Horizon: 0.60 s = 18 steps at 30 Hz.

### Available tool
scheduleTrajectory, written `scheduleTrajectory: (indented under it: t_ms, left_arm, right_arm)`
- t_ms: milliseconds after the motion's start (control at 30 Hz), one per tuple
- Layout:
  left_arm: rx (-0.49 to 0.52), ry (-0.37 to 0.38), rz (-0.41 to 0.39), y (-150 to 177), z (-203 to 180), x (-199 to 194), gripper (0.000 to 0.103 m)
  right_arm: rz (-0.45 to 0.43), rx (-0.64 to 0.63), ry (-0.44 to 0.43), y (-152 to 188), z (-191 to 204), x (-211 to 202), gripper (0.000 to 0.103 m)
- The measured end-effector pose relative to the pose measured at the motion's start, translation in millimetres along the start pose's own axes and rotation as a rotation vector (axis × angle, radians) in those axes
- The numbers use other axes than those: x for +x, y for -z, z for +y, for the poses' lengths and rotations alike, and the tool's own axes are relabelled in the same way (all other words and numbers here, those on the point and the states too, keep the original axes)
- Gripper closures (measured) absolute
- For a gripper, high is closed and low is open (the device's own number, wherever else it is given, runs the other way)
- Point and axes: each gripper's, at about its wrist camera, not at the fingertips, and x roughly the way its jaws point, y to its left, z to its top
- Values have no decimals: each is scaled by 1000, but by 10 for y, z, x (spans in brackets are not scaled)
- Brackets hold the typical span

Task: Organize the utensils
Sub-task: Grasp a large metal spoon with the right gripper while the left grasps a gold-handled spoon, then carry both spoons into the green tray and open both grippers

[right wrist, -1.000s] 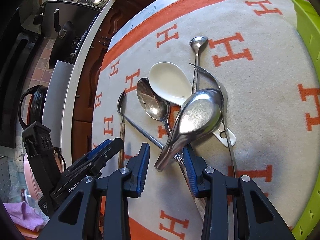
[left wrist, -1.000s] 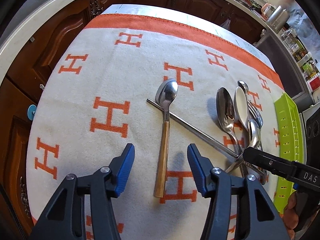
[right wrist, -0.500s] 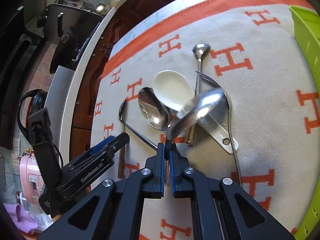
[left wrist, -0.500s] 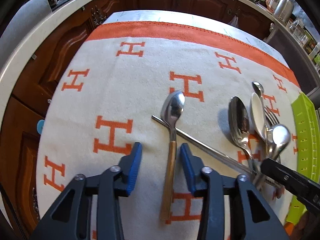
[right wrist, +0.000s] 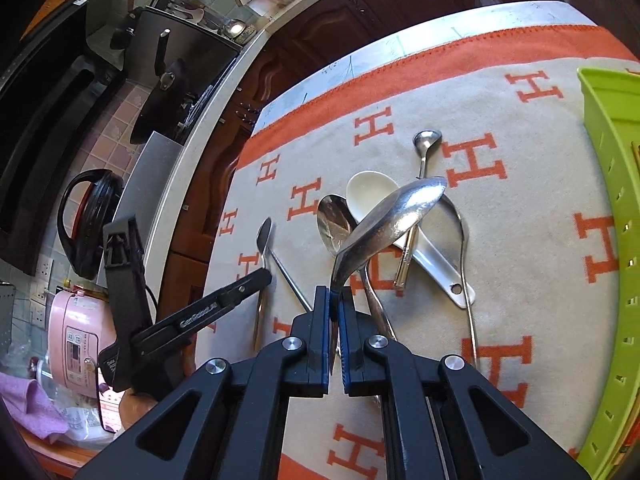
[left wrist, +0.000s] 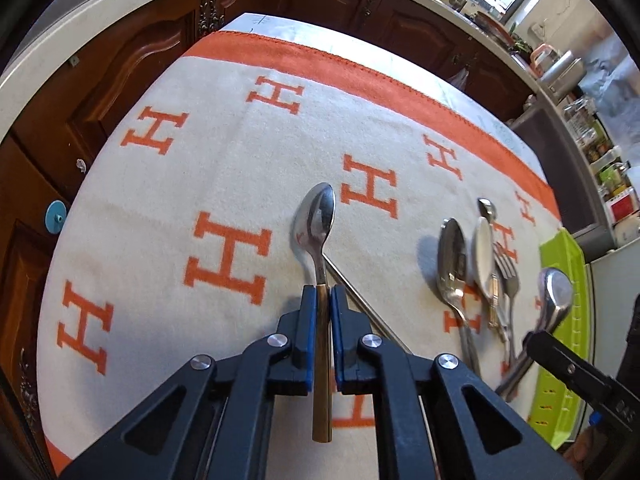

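Observation:
My left gripper [left wrist: 321, 292] is shut on the gold handle of a steel spoon [left wrist: 316, 220], bowl pointing away over the cloth. My right gripper [right wrist: 334, 294] is shut on the handle of a large steel spoon [right wrist: 394, 216], lifted above the pile; it also shows in the left wrist view [left wrist: 554, 292]. On the cloth lie a white ceramic spoon [right wrist: 370, 192], a steel spoon [right wrist: 334, 220], a small ladle spoon [right wrist: 426, 140], a fork [left wrist: 506, 270] and a thin steel rod [left wrist: 360, 304].
A green slotted utensil tray [right wrist: 608, 200] stands at the right edge of the white and orange H-pattern cloth [left wrist: 224, 160]. Wooden cabinets and a countertop lie beyond the table. A pink cooker [right wrist: 76, 336] stands at the left.
Both grippers closed: the left came forward and shut on the gold-handled spoon, the right shut on the large steel spoon and lifted it off the pile.

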Motion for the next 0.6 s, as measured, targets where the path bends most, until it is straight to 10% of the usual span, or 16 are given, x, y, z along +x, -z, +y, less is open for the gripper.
scheduleTrajectory:
  t_ms: [600]
  left_arm:
    - [208, 328, 1, 374, -1372, -756, 98]
  right_arm:
    - [-127, -15, 138, 298, -413, -1368, 99]
